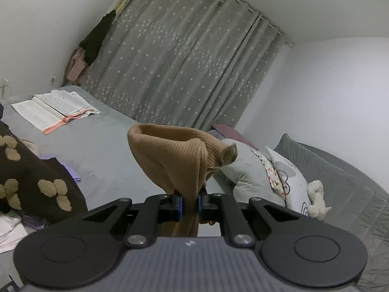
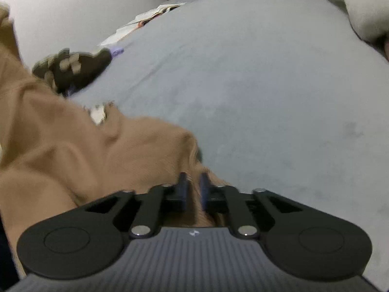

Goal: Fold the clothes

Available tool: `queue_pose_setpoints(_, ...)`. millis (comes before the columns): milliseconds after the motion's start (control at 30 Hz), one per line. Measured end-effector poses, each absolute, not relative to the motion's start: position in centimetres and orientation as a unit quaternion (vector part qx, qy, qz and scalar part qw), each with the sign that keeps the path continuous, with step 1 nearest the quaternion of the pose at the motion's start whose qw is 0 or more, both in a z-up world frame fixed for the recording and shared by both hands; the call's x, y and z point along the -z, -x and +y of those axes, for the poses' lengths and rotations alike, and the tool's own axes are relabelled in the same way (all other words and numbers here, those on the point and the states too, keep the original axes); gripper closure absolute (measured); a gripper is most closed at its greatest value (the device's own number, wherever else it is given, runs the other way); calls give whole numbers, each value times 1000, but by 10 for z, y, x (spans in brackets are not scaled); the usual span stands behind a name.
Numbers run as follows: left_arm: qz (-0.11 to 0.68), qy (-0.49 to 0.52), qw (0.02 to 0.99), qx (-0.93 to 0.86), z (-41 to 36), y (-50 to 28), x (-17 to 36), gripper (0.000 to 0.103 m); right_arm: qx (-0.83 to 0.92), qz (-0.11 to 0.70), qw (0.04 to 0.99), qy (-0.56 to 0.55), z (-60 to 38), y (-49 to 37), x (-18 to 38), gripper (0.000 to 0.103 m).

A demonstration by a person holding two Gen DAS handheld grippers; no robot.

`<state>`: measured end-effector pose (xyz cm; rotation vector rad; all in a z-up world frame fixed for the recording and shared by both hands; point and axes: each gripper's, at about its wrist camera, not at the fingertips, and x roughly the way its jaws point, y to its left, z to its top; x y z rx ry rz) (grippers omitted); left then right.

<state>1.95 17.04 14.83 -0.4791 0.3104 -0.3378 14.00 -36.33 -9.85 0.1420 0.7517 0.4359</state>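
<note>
Bedroom scene, seen from the two handheld grippers I am working with. Ahead of my left gripper point(image 1: 190, 203), its jaws are pressed together on a tan ribbed knit sweater point(image 1: 177, 160), pinching a bunched fold of it between the blue pads; the fabric rises above the fingers, with a rolled cuff or collar opening hanging to the right. Behind it lies a bed covered by a pale grey sheet point(image 1: 104, 141). An open book with printed pages point(image 1: 54, 109) rests on the far left of the bed. A dark brown fleece garment with tan fluffy spots point(image 1: 36, 177) is heaped at the left edge. Grey and patterned pillows point(image 1: 267, 170) and a small cream plush toy point(image 1: 316, 199) sit to the right, and a grey star-printed curtain point(image 1: 182, 60) hangs beyond.

From my right gripper point(image 2: 193, 189), the picture is blurred. Its jaws are drawn close, nipping an edge of the same tan sweater, which spreads away to the left over the grey sheet. The brown spotted garment lies further left.
</note>
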Motion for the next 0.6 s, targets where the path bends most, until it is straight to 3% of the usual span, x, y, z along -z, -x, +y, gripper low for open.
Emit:
queue_pose_setpoints(133,122,252,943,179,140,-51,-162,93,-127,240,962,-24,-391,-85,24,103)
queue_pose_setpoints(267,93,247,941,213,129,-34,-173,92,-117,190,975,-15,-423,-48,-35,101)
queue_pose_setpoints(333,100,243,942,211,118,-43,-172,92,-179,229,953,-81,-441,-46,-38,81)
queue_pose_setpoints(400,115,251,941,197,118,-42,-161,92,-248,294,914,-130,-450,-55,-9,12)
queue_pose_setpoints(600,143,260,941,165,129,-34,-143,92,-222,358,896,-139,-429,-96,68,10)
